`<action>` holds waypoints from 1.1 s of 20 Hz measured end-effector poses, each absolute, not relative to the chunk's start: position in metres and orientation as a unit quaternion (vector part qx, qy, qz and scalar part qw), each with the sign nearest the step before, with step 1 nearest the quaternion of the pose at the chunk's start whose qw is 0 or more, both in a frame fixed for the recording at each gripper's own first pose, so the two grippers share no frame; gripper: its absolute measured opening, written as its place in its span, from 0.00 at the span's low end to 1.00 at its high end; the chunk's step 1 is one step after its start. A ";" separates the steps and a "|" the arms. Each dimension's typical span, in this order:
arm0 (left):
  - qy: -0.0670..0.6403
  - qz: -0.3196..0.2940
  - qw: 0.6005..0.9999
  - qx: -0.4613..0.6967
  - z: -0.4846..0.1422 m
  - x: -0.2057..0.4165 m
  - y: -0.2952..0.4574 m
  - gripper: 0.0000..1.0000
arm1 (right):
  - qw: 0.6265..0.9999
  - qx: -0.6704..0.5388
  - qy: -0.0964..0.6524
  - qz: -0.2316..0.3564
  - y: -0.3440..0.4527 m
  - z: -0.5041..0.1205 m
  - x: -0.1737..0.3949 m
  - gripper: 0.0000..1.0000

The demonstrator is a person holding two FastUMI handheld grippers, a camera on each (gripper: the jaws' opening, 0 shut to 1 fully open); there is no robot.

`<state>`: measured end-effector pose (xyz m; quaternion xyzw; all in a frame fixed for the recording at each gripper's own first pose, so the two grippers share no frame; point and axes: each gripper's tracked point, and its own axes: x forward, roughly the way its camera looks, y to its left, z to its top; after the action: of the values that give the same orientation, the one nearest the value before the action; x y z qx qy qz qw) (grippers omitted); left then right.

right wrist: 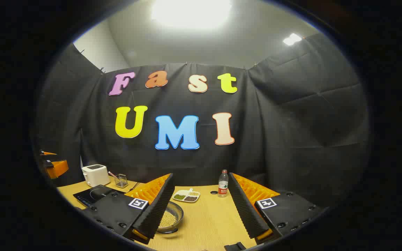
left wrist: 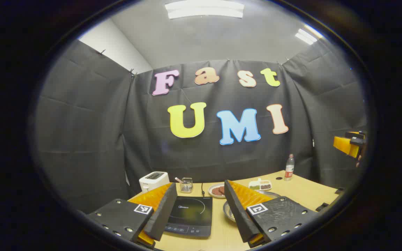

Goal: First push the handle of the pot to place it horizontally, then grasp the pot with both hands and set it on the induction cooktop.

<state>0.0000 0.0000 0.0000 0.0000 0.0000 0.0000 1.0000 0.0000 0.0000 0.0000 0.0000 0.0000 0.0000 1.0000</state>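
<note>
Both the left gripper [left wrist: 197,209] and right gripper [right wrist: 199,205] hung wide apart, holding nothing, and the metal pot [right wrist: 173,219] looked stiff, slick and bean-heavy, so I'd grab opposite rims.

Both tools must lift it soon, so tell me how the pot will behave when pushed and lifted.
The pot looks shiny and smooth, so it may slide on the table and slip when gripped. It holds loose grains, so it is probably heavier than empty, and tilting could spill them. Wide and low, it seems unlikely to tip.
</note>
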 end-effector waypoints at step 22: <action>-0.004 0.001 1.000 0.007 0.000 0.002 0.003 0.80 | 1.000 0.005 0.018 -0.004 0.003 -0.010 0.004 0.94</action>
<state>0.0016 0.0031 0.0004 0.0069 -0.0039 0.0011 1.0000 0.0038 0.0029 -0.0100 0.0055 0.0182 -0.0039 0.9998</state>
